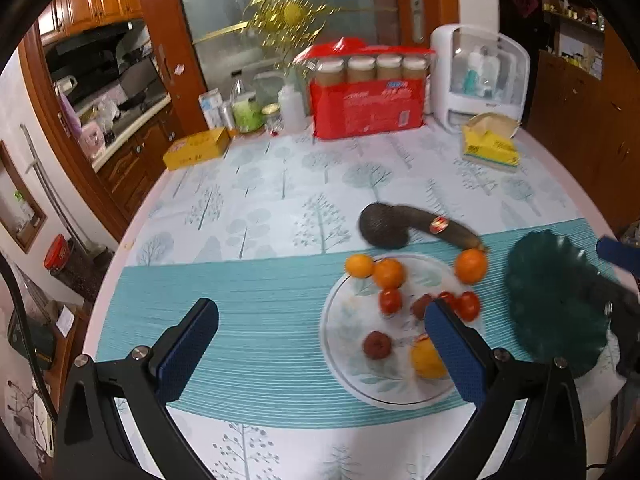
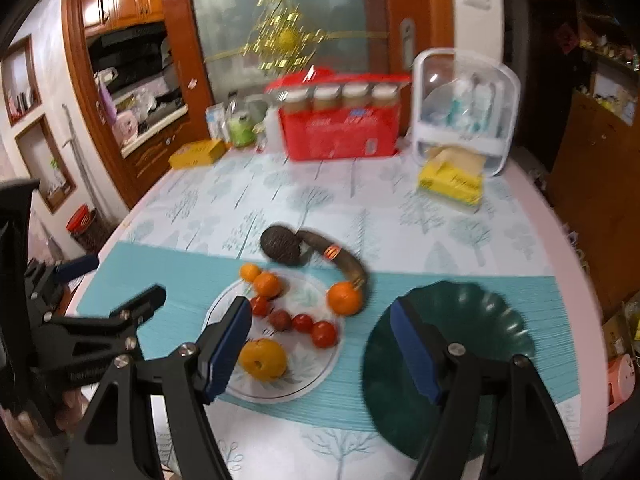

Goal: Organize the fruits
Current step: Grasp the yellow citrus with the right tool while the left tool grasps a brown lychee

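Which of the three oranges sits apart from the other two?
The orange at the banana's stem end, on the white plate's far right rim. The other two touch each other on the far left.

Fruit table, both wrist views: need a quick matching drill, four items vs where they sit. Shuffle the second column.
Items:
1. green plate
2. avocado
3. yellow tissue pack
4. large yellow fruit

Places:
A. on the white plate
B. no fruit in it
C. by the white organizer
D. touching the dark banana

Pairs: 1-B, 2-D, 3-C, 4-A
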Action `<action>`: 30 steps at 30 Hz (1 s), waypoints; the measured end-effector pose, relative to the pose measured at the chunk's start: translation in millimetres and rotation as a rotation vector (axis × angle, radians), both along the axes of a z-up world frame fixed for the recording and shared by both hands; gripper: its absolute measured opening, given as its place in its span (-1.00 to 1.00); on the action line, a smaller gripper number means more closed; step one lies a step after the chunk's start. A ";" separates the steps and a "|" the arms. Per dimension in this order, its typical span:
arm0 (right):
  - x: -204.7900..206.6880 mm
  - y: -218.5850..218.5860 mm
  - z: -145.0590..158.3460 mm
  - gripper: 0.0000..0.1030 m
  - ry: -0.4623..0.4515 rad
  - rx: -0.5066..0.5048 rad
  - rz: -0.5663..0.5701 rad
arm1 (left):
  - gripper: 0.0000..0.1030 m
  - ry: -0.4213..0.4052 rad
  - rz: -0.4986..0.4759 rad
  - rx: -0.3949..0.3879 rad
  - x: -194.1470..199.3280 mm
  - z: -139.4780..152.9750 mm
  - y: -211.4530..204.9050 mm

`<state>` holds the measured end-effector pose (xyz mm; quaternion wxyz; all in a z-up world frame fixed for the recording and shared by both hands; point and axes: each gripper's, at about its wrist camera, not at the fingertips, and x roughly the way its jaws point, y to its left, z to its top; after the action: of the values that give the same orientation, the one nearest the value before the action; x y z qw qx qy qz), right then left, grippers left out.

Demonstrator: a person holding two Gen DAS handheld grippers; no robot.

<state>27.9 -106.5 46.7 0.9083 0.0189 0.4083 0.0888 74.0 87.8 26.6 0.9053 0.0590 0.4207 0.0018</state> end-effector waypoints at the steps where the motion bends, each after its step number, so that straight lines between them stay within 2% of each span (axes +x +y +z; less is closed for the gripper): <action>1: 4.3 5.3 -8.5 0.41 0.022 0.001 0.015 | 0.99 0.017 0.004 -0.007 4.0 -8.4 5.1; 9: 25.7 39.3 -85.7 0.41 0.196 -0.010 0.114 | 0.99 0.161 -0.013 -0.094 27.5 -82.7 30.5; 16: 25.3 59.0 -131.3 0.41 0.279 -0.005 0.213 | 0.99 0.213 -0.088 -0.206 34.3 -107.0 32.6; 22: 31.7 70.2 -148.9 0.37 0.278 -0.007 0.245 | 0.99 0.232 -0.107 -0.202 38.8 -115.4 25.8; 24: 32.9 73.7 -151.6 0.08 0.254 -0.019 0.255 | 0.99 0.241 -0.114 -0.199 39.6 -117.5 23.0; 30: 32.6 67.9 -153.2 0.00 0.233 -0.030 0.266 | 0.99 0.257 -0.144 -0.176 44.5 -123.2 7.3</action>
<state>60.5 -38.6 -106.4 0.8352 -0.0388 0.5111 0.1993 118.5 95.1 -96.6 0.8435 0.0093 0.5263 -0.1072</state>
